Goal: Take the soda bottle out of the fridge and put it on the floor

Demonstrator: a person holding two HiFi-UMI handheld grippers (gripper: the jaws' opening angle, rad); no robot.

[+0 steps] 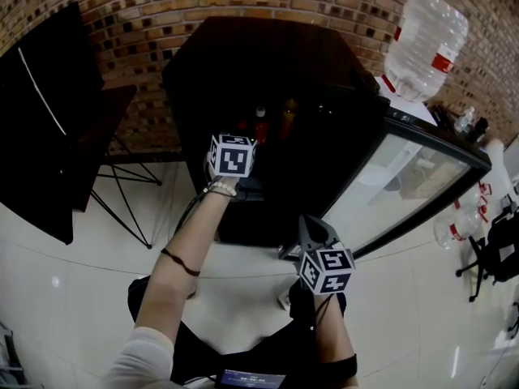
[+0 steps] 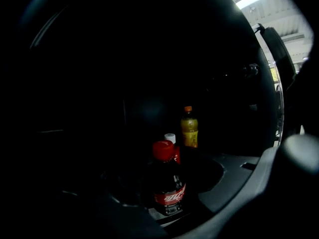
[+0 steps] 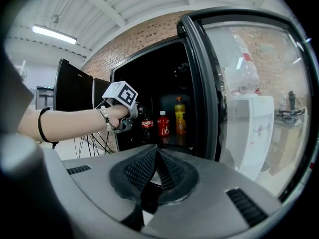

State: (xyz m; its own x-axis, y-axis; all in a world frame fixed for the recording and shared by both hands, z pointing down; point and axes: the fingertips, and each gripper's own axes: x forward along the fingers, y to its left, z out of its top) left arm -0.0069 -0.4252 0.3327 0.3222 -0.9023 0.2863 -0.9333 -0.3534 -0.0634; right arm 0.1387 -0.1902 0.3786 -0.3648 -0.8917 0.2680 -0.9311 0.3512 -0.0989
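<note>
My left tongs (image 3: pixel 128 119) are reaching into the open fridge (image 1: pixel 268 63). They are released, with the 2 jaws spread to either side of the soda bottle (image 2: pixel 167 183). The bottle stands upright in the fridge, right between the jaws and close in front of the camera. It has dark contents, a red cap and a red band with white cursive script. The inside of the fridge is so dim that I can't spell the lettering out, though it looks like a cola brand. Just beyond the tips of the left tongs, touching or nearly touching the soda bottle from behind, is a red bottle (image 2: pixel 170 138) with a white cap. Farther ahead and a little to the right stands a yellow drink bottle (image 2: pixel 189 128) with an orange cap and a yellow label, so there are 3 bottles in a loose row. My right tongs (image 3: pixel 155 171) are clenched, with the ribbed pads pressed together on nothing. They hang outside the fridge above the pale tiled floor (image 1: pixel 73 250). The fridge's glass door (image 3: pixel 249 83) stands open just to their right. The bottles are well ahead of these tongs, and the left tongs' marker cube (image 3: pixel 122 94) is ahead and to the left. Past the door is a clear water jug (image 1: pixel 426 43) with a red band.
</note>
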